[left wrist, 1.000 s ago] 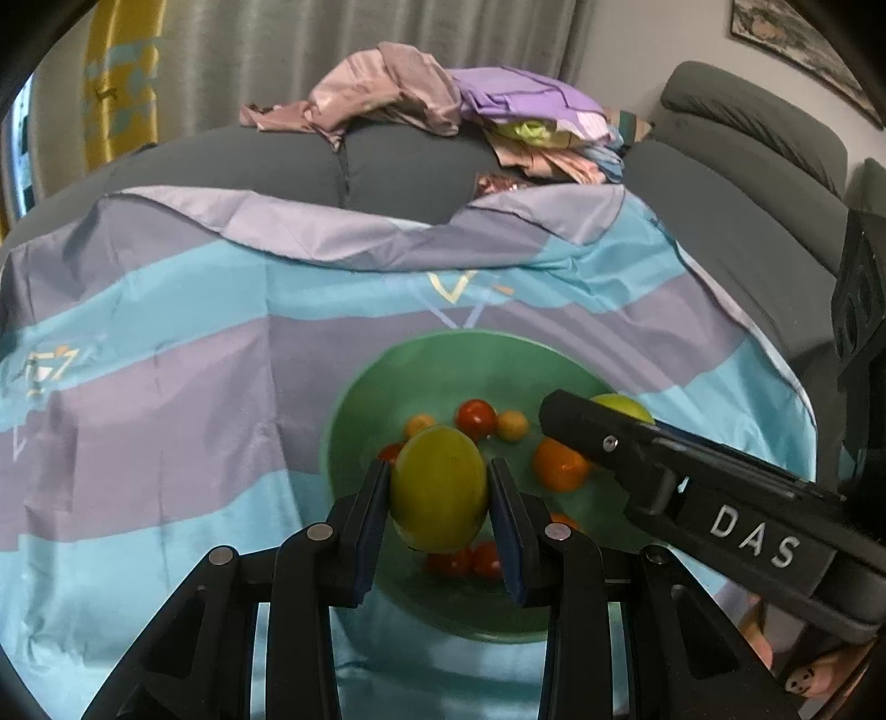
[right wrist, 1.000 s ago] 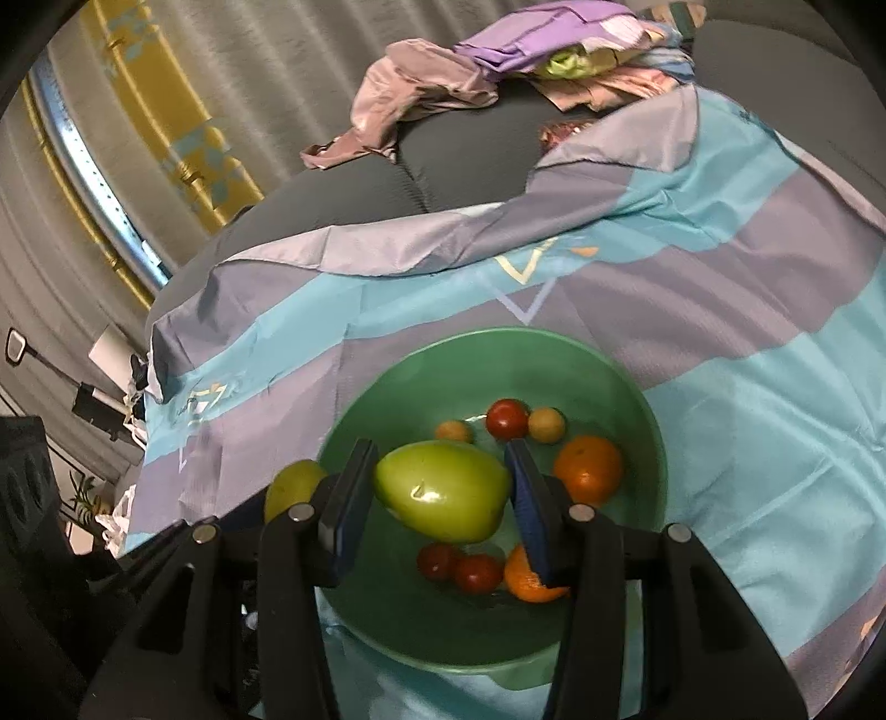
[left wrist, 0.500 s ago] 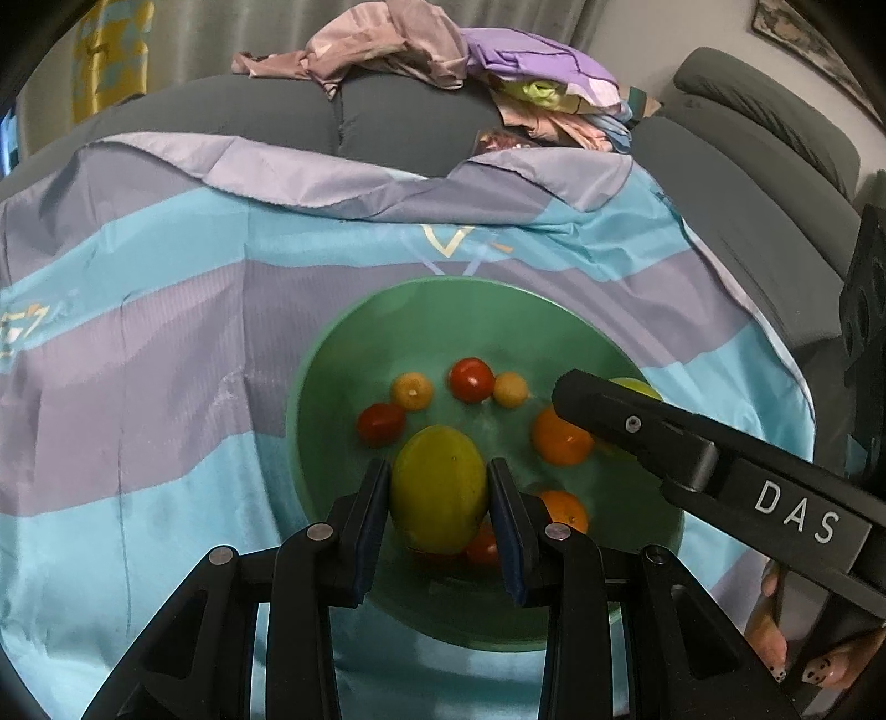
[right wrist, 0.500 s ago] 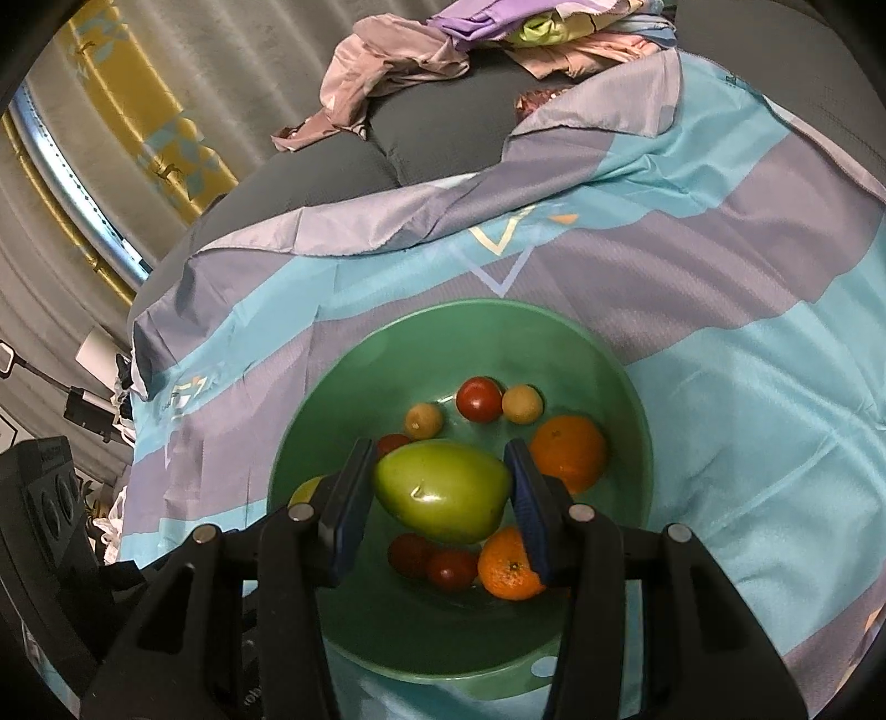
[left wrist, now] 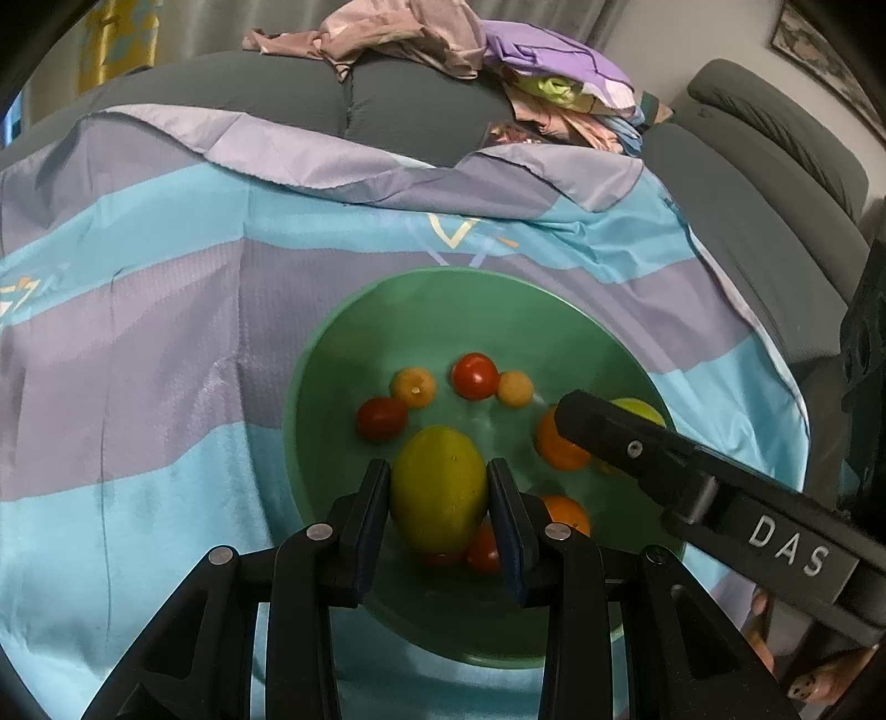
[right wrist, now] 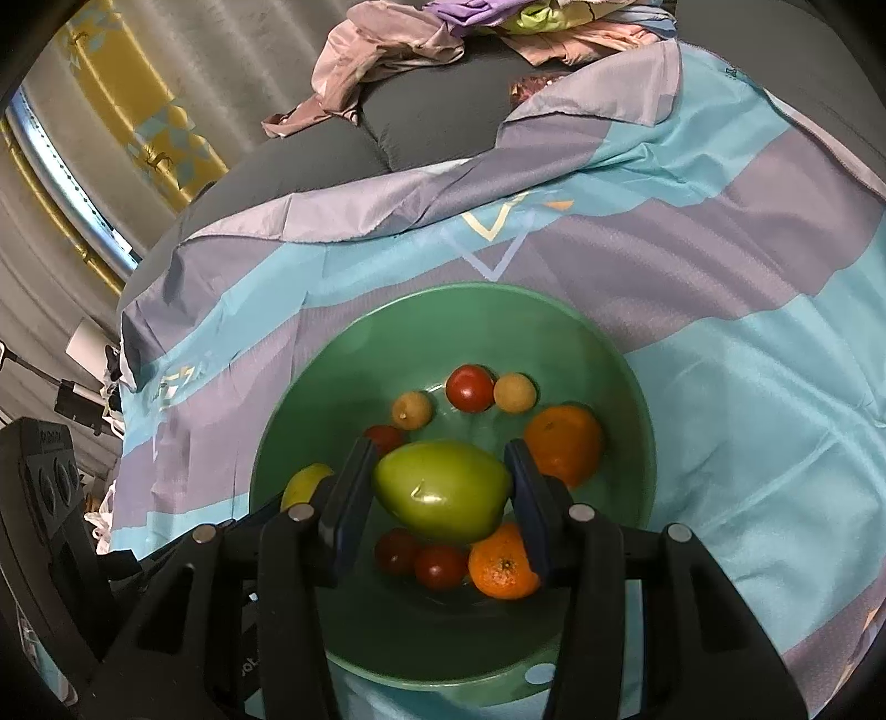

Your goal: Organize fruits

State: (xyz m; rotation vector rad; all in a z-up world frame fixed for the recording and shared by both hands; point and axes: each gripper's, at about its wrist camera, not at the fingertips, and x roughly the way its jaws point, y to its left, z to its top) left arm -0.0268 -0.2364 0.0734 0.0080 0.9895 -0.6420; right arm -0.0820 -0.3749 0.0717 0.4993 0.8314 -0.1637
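A green bowl (left wrist: 354, 354) (right wrist: 354, 354) sits on a blue and purple cloth. It holds red tomatoes (left wrist: 474, 375) (right wrist: 469, 387), small yellow fruits (left wrist: 413, 387) (right wrist: 515, 392) and oranges (left wrist: 559, 448) (right wrist: 563, 443). My left gripper (left wrist: 438, 498) is shut on a yellow-green lemon (left wrist: 438, 487) above the bowl's near side. My right gripper (right wrist: 441, 493) is shut on a green mango-like fruit (right wrist: 442, 490) above the bowl; its arm crosses the left wrist view (left wrist: 692, 487). The lemon also shows at the left of the right wrist view (right wrist: 304, 482).
The blue and purple cloth (left wrist: 138, 310) (right wrist: 747, 310) covers a grey sofa (left wrist: 421, 111). A pile of clothes (left wrist: 443, 39) (right wrist: 398, 50) lies on the sofa back. A sofa arm (left wrist: 775, 144) rises at the right. Curtains (right wrist: 83, 111) hang behind.
Both grippers, each holding its fruit, have come down and closer over the bowl; the bowl looks larger and nearer in both views.
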